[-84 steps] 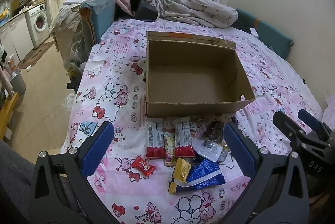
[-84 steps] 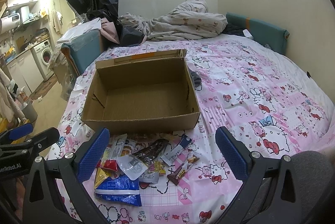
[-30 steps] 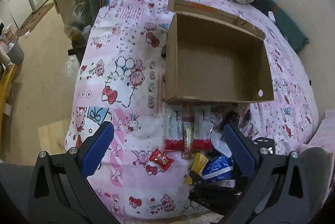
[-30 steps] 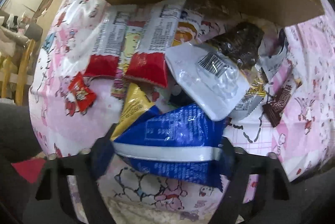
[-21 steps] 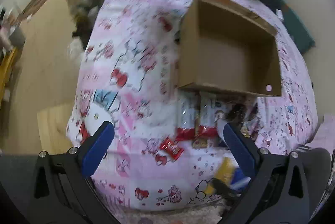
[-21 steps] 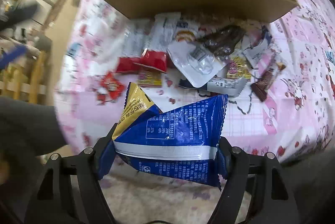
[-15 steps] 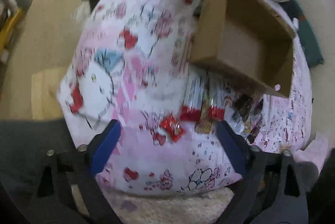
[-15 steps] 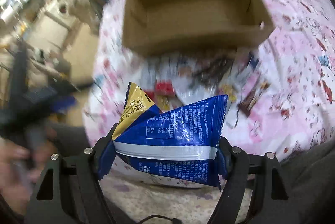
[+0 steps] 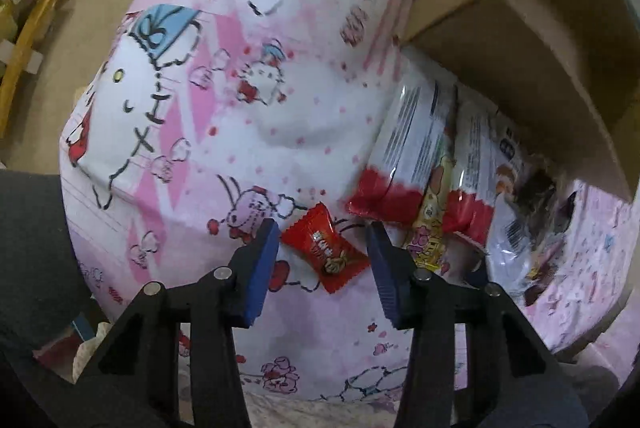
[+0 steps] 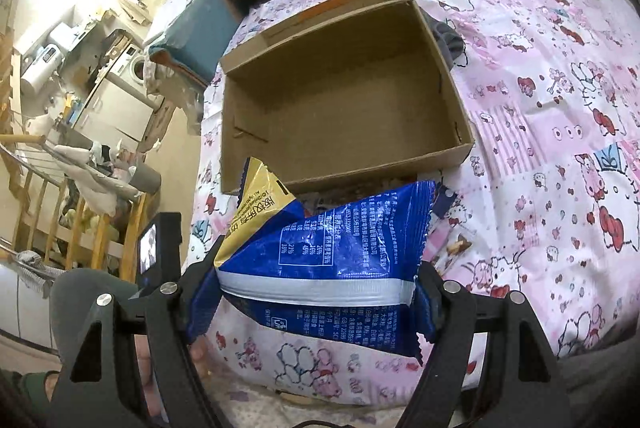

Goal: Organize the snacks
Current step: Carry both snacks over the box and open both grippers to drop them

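My right gripper [image 10: 316, 292] was closed on the blue snack bag [image 10: 332, 260], which sat crosswise between the two jaws, lifted above the bedsheet [image 10: 560, 107]. A yellow corner of the bag pointed up toward the cardboard box [image 10: 340, 99]. The box stood open on the bed just beyond the bag, and I could see only bare cardboard inside it. To the right of the bag, a brown chocolate wrapper [image 10: 456, 248] lay on the sheet, partly hidden.

My left gripper [image 9: 322, 260] was open, low over the sheet, with its blue pads on each side of a small red candy [image 9: 324, 252]. The left pad [image 9: 260, 260] was very near the candy's edge, but I could not tell if it touched. The right pad [image 9: 384, 268] stood a little apart from it. The candy lay flat on the bedsheet [image 9: 240, 107].

Beyond the candy, two white and red bars [image 9: 412, 155] lay side by side with a thin yellow packet [image 9: 428, 228] between them, their far ends near the wall of the cardboard box [image 9: 520, 47]. Further right there was a clear plastic pack [image 9: 512, 236] and some dark wrappers, too blurred for me to name
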A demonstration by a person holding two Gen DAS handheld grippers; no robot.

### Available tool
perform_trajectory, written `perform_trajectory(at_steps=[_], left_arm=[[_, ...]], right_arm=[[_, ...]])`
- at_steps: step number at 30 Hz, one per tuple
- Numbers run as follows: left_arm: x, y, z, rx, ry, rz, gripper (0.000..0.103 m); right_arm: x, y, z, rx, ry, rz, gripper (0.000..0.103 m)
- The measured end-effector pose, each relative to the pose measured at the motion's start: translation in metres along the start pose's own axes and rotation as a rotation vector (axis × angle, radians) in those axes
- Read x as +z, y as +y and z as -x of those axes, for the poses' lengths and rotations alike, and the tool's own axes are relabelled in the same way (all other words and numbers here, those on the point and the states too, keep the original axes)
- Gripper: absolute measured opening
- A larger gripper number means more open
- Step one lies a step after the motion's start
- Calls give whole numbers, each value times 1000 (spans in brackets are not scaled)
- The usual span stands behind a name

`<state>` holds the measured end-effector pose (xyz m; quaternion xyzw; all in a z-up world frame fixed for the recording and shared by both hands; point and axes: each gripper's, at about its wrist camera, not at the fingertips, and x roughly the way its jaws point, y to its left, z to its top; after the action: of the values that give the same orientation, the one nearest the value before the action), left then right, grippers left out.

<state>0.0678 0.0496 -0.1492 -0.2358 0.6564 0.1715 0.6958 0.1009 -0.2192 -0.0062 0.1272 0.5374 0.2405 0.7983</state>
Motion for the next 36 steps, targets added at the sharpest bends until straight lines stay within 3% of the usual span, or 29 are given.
perform_trajectory(at_steps=[2,4,7,9,15,19,25,29,36], left_arm=[[-3,-5,-3,26,-16,-20,37],[-7,-11,-3,35,-24,-44,19],[-11,-19,4,26,-37,-87,11],[-12,-28,9,36,-61,-137,10],[-9,-28,51,-8,-109,-152,10],[5,-29,102,-35,-266,-192,10],[52,-60,180,-192,-466,-323,10],[75,-100,192,-311,-468,-438,10],[89,-139,159,-332,-422,-514,10]], right_arm=[[6,-8,-7,-1,7,3,79],[12,-15,-12,-3,11,0,79],[20,-25,-18,6,19,-27,79],[26,-30,-18,23,9,-43,79],[38,-47,-8,62,-51,-102,79],[50,-55,2,82,-115,-132,79],[80,-52,9,88,-184,-103,79],[101,-49,-1,70,-193,-66,79],[121,-45,-41,32,-146,-4,79]])
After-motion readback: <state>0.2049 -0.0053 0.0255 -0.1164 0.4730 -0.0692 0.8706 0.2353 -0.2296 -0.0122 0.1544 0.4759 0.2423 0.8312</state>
